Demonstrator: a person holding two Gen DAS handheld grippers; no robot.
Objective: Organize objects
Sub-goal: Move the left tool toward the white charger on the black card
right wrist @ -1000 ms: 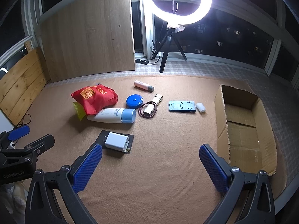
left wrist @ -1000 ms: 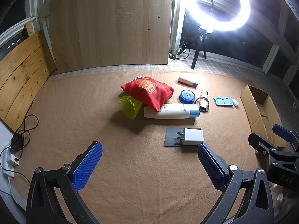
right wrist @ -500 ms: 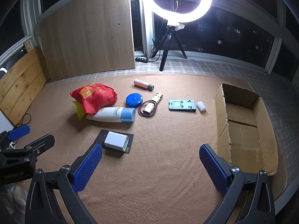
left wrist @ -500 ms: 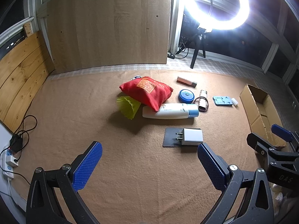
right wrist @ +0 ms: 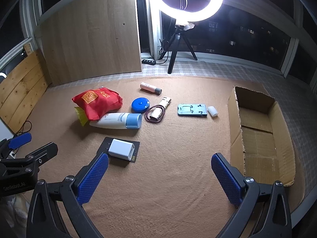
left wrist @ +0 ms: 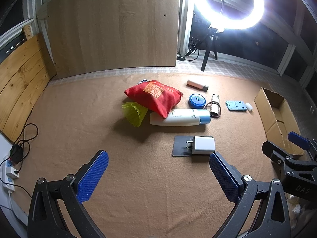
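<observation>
Tan carpet holds a scatter of household items: a red fabric pouch leaning on a white lotion bottle with a blue cap, a round blue tin, a pink tube and a teal plastic holder. Nearest, a white wall charger lies on a dark flat card. An open brown cardboard box sits at right. Both the left gripper and right gripper hover with jaws wide apart, holding nothing.
</observation>
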